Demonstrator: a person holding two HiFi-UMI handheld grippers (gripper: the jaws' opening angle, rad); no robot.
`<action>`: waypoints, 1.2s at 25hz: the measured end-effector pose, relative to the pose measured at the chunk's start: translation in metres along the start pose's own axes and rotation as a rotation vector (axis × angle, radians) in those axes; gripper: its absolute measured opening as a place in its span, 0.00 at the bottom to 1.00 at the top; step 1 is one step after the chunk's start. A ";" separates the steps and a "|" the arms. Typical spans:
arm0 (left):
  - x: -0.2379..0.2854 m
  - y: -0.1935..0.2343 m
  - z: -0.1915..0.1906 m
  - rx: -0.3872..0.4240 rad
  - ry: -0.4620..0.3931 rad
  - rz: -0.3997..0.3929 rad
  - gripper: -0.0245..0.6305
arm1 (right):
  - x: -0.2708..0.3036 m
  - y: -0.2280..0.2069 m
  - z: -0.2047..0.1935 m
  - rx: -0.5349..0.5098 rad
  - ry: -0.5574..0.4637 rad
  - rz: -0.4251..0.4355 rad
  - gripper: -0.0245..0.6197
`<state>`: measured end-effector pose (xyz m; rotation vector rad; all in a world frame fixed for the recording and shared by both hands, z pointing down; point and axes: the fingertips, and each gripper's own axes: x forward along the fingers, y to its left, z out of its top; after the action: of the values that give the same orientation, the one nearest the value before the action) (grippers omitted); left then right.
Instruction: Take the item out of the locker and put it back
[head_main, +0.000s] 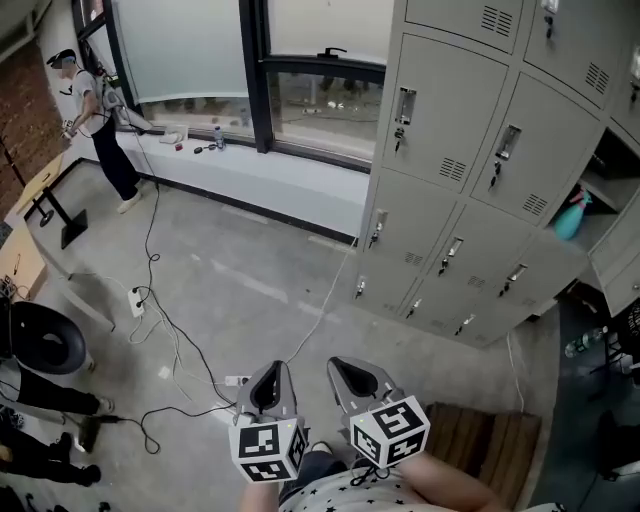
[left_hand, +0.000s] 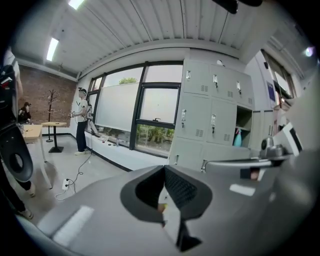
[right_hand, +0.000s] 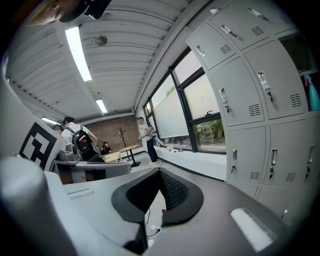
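A bank of grey lockers (head_main: 470, 150) fills the right of the head view. One compartment at the far right stands open, and a teal spray bottle (head_main: 570, 215) is upright inside it. That bottle (left_hand: 238, 137) also shows in the left gripper view, and the bottle (right_hand: 312, 92) sits at the right edge of the right gripper view. My left gripper (head_main: 268, 370) and right gripper (head_main: 346, 366) hang side by side low in the head view, far from the lockers. Both are shut, with nothing between the jaws.
Black cables (head_main: 160, 320) and a power strip (head_main: 137, 298) trail across the concrete floor. A person (head_main: 95, 120) stands by the window ledge (head_main: 260, 180) at the far left. A black round seat (head_main: 45, 338) is at the left edge, and wooden slats (head_main: 485, 440) lie at the lower right.
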<state>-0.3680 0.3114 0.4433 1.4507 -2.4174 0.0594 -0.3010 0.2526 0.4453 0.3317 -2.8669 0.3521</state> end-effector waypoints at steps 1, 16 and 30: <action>0.007 -0.008 0.001 0.002 0.002 -0.008 0.05 | -0.002 -0.011 0.001 0.004 -0.002 -0.010 0.04; 0.179 -0.222 0.042 0.050 -0.008 -0.172 0.05 | -0.058 -0.261 0.056 0.018 -0.058 -0.156 0.04; 0.285 -0.492 0.043 0.152 0.050 -0.518 0.05 | -0.212 -0.494 0.072 0.097 -0.133 -0.544 0.04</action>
<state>-0.0759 -0.1783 0.4228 2.0696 -1.9614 0.1595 0.0092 -0.1922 0.4260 1.1547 -2.7347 0.3709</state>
